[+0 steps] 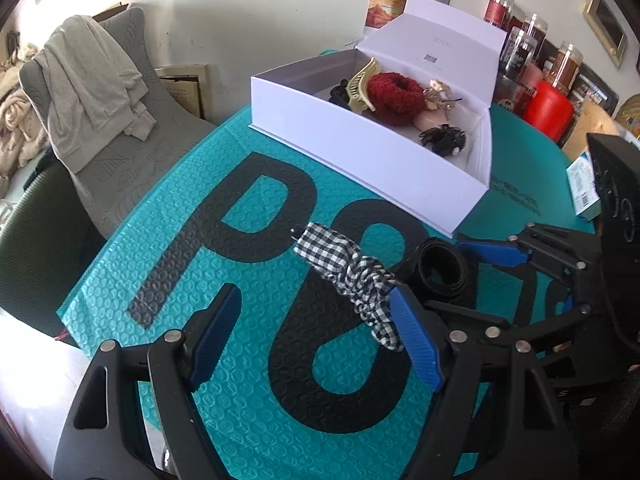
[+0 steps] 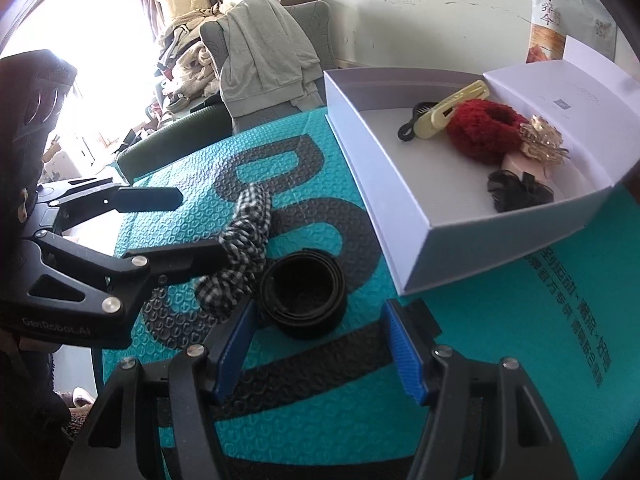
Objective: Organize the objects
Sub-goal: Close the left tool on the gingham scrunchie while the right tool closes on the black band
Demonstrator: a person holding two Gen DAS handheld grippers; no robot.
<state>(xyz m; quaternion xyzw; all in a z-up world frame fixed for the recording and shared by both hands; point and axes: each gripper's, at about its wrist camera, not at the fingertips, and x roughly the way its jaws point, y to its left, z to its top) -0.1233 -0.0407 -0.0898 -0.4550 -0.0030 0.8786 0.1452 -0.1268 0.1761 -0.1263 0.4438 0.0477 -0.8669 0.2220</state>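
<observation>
On the teal bubble mailer [image 1: 168,280], the left gripper [image 1: 316,312] stood wide open beside one checkered hair tie [image 1: 352,276]. One black band [image 2: 304,292] lay ahead of the wide-open right gripper [image 2: 320,320]. The white box [image 2: 404,208] held six accessories.

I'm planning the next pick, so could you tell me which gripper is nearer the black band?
Right. The right gripper opens just before the black band; the left gripper is beside the checkered scrunchie.
</observation>
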